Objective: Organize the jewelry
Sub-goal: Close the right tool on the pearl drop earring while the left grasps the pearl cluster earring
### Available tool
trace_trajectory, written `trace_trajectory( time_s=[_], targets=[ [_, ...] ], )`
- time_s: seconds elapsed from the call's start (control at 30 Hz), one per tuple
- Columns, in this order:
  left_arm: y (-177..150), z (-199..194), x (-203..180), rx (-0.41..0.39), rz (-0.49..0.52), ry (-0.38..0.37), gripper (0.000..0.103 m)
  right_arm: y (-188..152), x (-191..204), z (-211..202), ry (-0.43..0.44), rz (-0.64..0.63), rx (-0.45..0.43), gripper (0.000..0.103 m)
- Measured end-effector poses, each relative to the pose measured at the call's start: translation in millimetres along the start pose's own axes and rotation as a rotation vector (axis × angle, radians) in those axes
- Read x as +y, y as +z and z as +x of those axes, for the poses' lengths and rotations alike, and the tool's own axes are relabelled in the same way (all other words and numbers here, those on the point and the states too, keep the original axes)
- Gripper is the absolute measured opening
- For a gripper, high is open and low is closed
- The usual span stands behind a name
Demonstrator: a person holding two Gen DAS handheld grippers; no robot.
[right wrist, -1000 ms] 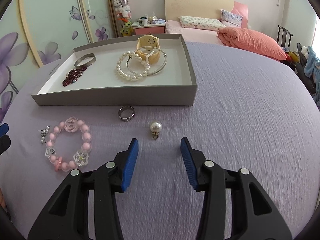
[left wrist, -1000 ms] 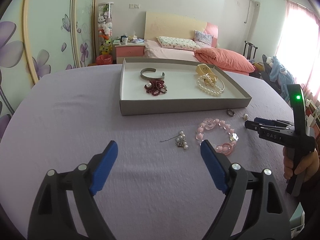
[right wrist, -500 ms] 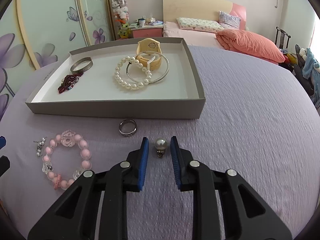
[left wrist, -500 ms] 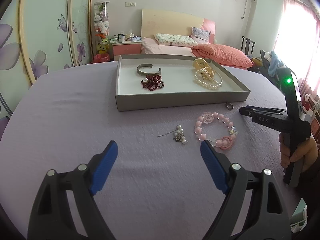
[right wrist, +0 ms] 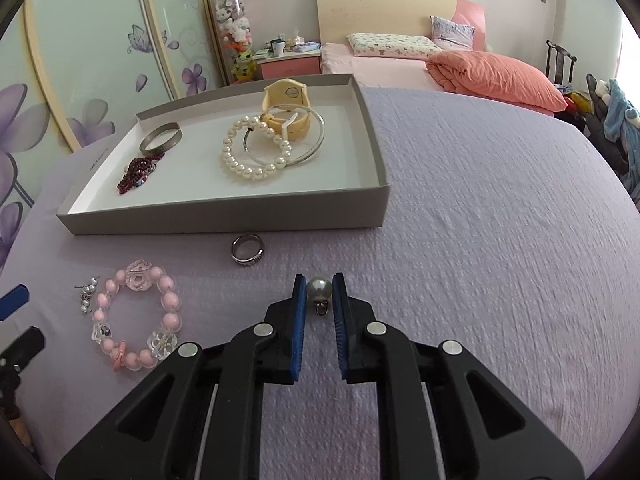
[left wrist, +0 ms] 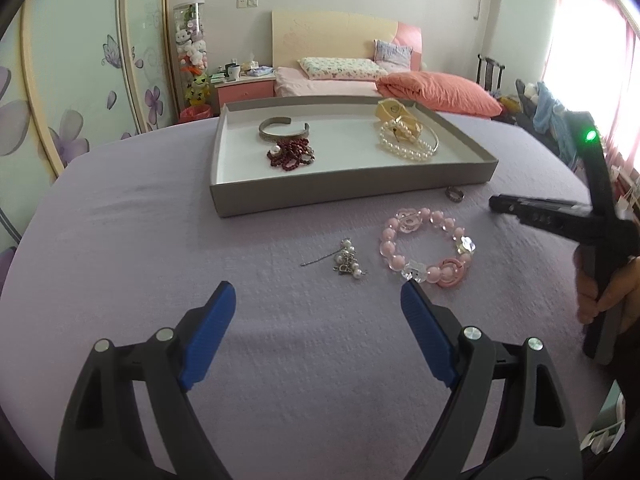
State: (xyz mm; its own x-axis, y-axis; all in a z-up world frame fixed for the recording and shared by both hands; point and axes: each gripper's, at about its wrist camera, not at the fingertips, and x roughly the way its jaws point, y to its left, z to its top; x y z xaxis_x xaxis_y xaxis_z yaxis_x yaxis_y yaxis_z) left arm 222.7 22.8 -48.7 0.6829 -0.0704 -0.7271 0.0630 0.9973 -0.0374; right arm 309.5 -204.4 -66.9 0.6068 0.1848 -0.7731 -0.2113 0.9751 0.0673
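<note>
My right gripper [right wrist: 319, 286] is shut on a pearl pendant [right wrist: 319, 289] that rests on the purple cloth. A silver ring [right wrist: 247, 249] lies just left of it, near the grey tray [right wrist: 224, 216]. The tray holds a pearl bracelet [right wrist: 253, 155], a yellow watch [right wrist: 286, 112], a silver bangle [right wrist: 160, 141] and dark red beads [right wrist: 138, 174]. A pink bead bracelet [left wrist: 426, 248] and a small pearl charm [left wrist: 347, 262] lie ahead of my open, empty left gripper [left wrist: 318, 300]. My right gripper also shows in the left wrist view [left wrist: 496, 201].
The purple cloth [right wrist: 480, 240] covers a round table that drops off at its edges. A bed with pink bedding [right wrist: 460, 68] and a pink nightstand [right wrist: 290, 65] stand behind. A chair with clothes [right wrist: 612, 120] is at the far right.
My right gripper moved forward and closed its fingers around the pearl pendant. My left gripper stayed open and shifted slightly; the other jewelry has not moved.
</note>
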Motion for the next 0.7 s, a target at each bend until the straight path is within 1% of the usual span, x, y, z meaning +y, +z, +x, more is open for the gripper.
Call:
trace_trajectory(
  time_s=[0.03,0.1,0.13,0.2,0.23,0.3,0.33,0.4,0.53,0.63,0.7],
  targets=[
    [1,4,-3,0.008,0.012,0.018,0.083,1,-1,-2,0.005,0.005,-0.002,0.014],
    [3,10,-8,0.026,0.033,0.030,0.075,2,-3,-4,0.013,0.016,-0.006,0.014],
    [4,16,-11,0.041,0.042,0.033,0.073,2,-4,-4,0.019,0.021,-0.007,0.014],
    [5,24,-14,0.064,0.049,0.035,0.064,3,-5,-5,0.024,0.028,-0.008,0.014],
    [6,28,-15,0.076,0.051,0.035,0.061,3,-6,-5,0.025,0.032,-0.008,0.014],
    [7,35,-16,0.095,0.045,0.035,0.053,2,-7,-4,0.027,0.039,-0.006,0.014],
    [8,39,-16,0.105,0.041,0.034,0.051,3,-8,-4,0.028,0.042,-0.006,0.014],
    [10,42,-18,0.099,0.039,0.033,0.046,3,-10,-4,0.031,0.049,-0.006,0.014],
    [16,47,-26,0.103,0.043,0.027,0.042,4,-11,-4,0.035,0.056,-0.007,0.014],
    [19,49,-30,0.101,0.043,0.024,0.035,4,-12,-5,0.040,0.061,-0.010,0.014],
    [21,50,-31,0.099,0.044,0.023,0.024,4,-13,-5,0.043,0.063,-0.010,0.014]
  ],
)
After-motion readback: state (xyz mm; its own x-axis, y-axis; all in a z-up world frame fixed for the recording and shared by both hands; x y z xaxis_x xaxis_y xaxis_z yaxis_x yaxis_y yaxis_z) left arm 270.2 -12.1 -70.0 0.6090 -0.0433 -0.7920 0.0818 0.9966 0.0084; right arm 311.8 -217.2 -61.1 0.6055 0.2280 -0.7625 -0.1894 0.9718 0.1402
